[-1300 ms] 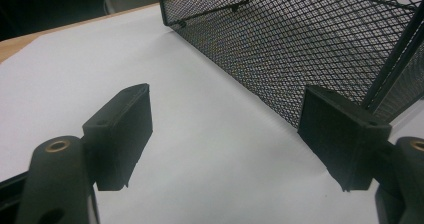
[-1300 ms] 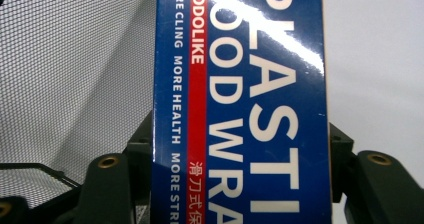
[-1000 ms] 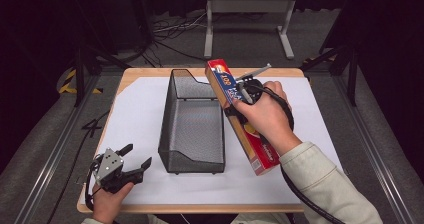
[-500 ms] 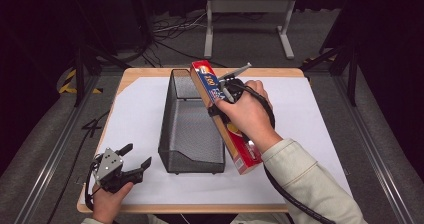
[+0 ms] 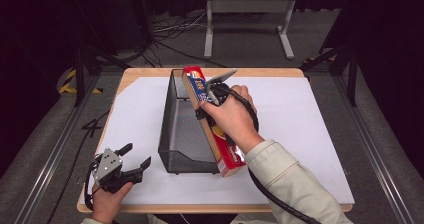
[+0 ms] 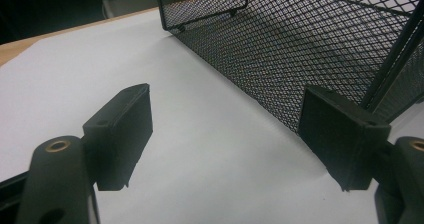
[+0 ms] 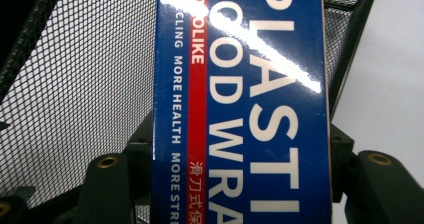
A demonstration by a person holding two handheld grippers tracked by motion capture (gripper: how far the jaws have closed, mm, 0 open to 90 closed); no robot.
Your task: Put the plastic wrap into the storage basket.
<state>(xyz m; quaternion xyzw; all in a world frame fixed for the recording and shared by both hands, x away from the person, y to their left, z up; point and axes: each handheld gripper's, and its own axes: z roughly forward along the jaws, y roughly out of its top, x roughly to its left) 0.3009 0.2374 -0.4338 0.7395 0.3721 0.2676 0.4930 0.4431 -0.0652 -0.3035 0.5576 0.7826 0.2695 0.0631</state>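
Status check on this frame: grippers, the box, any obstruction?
Right gripper shut on plastic wrap box, held over mesh basket right wall. Left gripper open, resting near table front-left corner. Nothing blocking basket.

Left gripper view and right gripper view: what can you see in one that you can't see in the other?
Left gripper view alone: its open jaws, nothing between them, over the white sheet, and the wooden table edge. Right gripper view alone: a blue plastic food wrap box clamped between its jaws, with white lettering and a red stripe. Both: the black mesh basket and the white sheet.
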